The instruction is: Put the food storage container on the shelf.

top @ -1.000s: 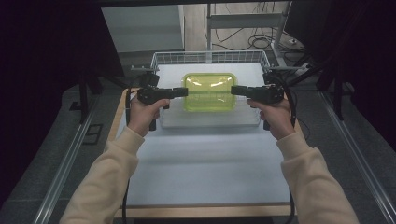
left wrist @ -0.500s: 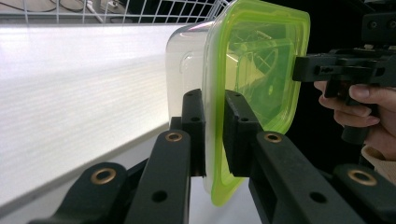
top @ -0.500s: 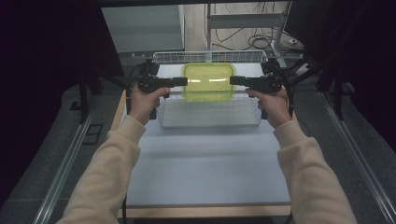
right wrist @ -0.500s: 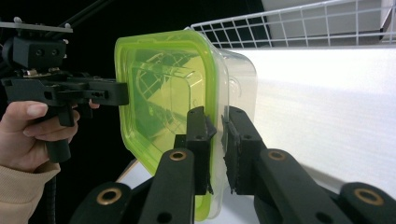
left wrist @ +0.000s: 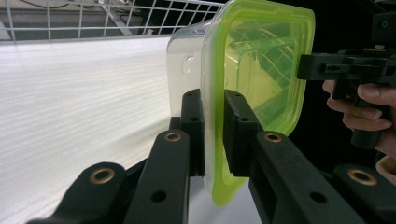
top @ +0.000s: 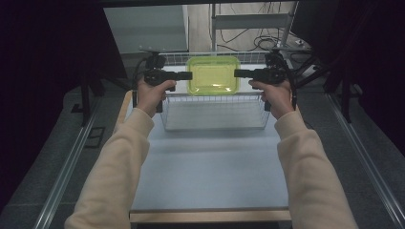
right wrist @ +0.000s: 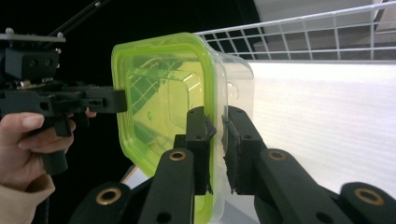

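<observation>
A clear plastic container with a yellow-green lid hangs level above the far half of a wire basket, lid facing up. My left gripper is shut on the lid's left rim. In the left gripper view the jaws pinch the lid edge, with the right gripper across from it. My right gripper is shut on the opposite rim. The right gripper view has its jaws on the lid, and the left gripper beyond.
The wire basket stands at the far end of a white-topped table. Metal rails run along the floor on both sides. A metal rack with cables stands behind the basket, and dark curtains hang left and right.
Both hands carried the container away from the person and a little upward, from over the basket's middle to over its far half. Both grips stayed as they were.
</observation>
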The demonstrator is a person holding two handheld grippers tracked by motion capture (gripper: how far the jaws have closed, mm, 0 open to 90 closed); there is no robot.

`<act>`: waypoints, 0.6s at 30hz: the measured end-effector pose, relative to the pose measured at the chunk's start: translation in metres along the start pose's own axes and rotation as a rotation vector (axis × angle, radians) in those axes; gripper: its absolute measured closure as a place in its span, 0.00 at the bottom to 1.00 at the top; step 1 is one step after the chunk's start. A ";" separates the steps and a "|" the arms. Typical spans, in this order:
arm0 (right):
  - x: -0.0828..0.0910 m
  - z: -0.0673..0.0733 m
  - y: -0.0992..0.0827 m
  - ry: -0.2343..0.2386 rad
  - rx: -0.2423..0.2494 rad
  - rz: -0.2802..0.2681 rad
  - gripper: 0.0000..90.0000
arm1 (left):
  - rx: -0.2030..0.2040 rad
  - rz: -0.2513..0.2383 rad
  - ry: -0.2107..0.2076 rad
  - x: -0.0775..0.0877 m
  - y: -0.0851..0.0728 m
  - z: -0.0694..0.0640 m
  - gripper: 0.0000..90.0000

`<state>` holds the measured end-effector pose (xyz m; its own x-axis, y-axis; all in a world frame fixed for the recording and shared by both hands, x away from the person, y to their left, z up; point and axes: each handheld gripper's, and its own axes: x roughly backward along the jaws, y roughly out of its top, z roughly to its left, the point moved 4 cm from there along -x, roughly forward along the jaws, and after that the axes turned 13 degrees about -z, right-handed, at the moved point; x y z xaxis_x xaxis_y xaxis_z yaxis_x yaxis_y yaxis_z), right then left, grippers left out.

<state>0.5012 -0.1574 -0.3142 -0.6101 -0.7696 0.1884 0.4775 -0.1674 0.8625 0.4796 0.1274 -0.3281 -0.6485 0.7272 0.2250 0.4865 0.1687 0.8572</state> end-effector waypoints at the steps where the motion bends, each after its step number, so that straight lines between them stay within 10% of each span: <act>1: -0.001 -0.002 0.001 -0.005 -0.005 0.004 0.90 | 0.006 0.002 0.001 -0.001 0.000 0.001 0.89; 18: -0.016 -0.021 -0.001 -0.047 -0.051 0.016 0.89 | 0.086 0.024 0.015 -0.019 0.000 0.016 0.88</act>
<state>0.5238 -0.1580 -0.3280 -0.6308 -0.7426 0.2252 0.5185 -0.1874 0.8343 0.5008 0.1245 -0.3401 -0.6445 0.7216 0.2527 0.5502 0.2081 0.8087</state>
